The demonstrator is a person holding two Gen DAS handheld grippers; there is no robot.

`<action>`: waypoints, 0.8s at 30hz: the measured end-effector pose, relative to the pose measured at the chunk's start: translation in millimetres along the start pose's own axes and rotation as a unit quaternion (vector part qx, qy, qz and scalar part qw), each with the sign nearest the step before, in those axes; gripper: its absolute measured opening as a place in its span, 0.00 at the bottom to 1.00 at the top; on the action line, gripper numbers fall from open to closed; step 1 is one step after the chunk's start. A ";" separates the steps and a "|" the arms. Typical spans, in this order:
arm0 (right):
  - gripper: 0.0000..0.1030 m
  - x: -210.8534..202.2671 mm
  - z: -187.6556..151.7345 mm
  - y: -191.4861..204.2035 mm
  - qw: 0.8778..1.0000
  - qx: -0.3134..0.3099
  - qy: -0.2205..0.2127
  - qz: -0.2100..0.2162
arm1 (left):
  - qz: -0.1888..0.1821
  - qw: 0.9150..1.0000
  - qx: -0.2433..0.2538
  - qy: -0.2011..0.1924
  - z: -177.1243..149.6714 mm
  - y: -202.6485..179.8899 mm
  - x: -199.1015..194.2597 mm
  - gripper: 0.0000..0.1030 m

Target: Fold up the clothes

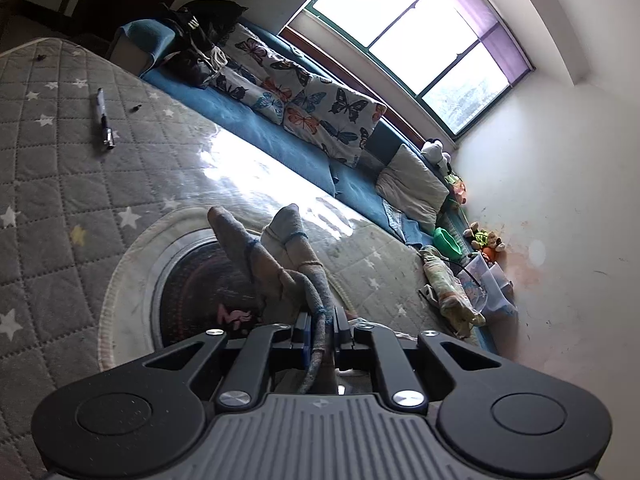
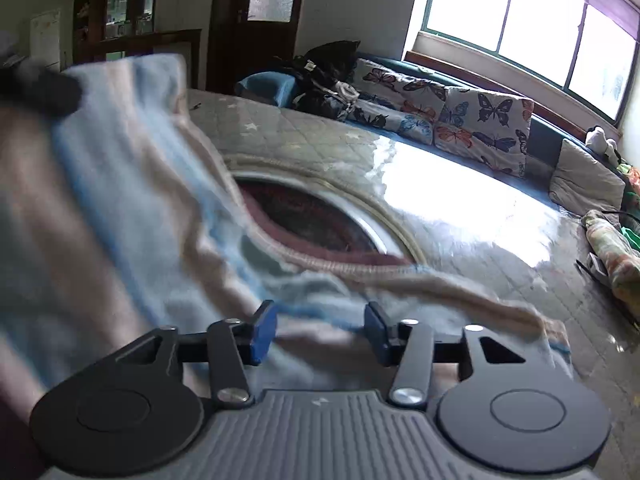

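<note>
Quilted grey mattress (image 1: 60, 168) w/ round mat (image 1: 132, 264): left gripper (image 1: 320, 330) pinches striped garment (image 2: 120, 200) bunched above mat, right gripper (image 2: 320, 330) gapes wide, holding nothing, near its hem; likely mid-fold, next grab opposite edge.

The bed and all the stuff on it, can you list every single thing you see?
Grey quilted mattress with white stars: one, fills the foreground.
Round cream-rimmed dark mat: one, on the mattress.
Striped blue-and-beige cloth: one, lifted above the mat.
Butterfly-print pillows: a row, white with blue and orange, under the window.
Plain grey pillow: one, beside them.
Black clothes pile: one, at the far end.
Pen-like object: one, on the mattress.
Green bowl: one, by the wall.
Left gripper: black, shut on the cloth.
Right gripper: black, blue pads, open.
</note>
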State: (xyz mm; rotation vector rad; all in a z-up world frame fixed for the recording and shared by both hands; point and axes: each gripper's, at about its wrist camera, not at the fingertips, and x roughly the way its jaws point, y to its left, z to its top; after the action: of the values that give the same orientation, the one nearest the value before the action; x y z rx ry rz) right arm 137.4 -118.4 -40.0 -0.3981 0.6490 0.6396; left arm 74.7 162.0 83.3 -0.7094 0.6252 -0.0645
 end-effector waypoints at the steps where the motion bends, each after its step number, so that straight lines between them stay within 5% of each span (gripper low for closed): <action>1: 0.58 -7.4 -5.3 2.2 1.000 -0.003 0.001 0.004 | -0.002 1.000 0.001 0.000 0.1 -3.3 1.1 0.10; 9: 0.66 -71.1 -49.1 2.8 1.000 -0.001 -0.021 0.008 | -0.014 1.000 0.022 0.014 -3.8 -45.8 17.0 0.11; 24: 0.67 -134.9 -99.2 -126.4 0.981 0.173 -0.059 -0.065 | -0.032 0.989 0.092 0.114 -63.5 -158.0 141.0 0.12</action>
State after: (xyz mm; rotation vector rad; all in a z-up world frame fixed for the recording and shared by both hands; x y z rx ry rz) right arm 94.6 -320.8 -4.8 -0.0762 0.6026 0.4124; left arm 178.3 -33.0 72.5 -0.5463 0.8042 -0.2639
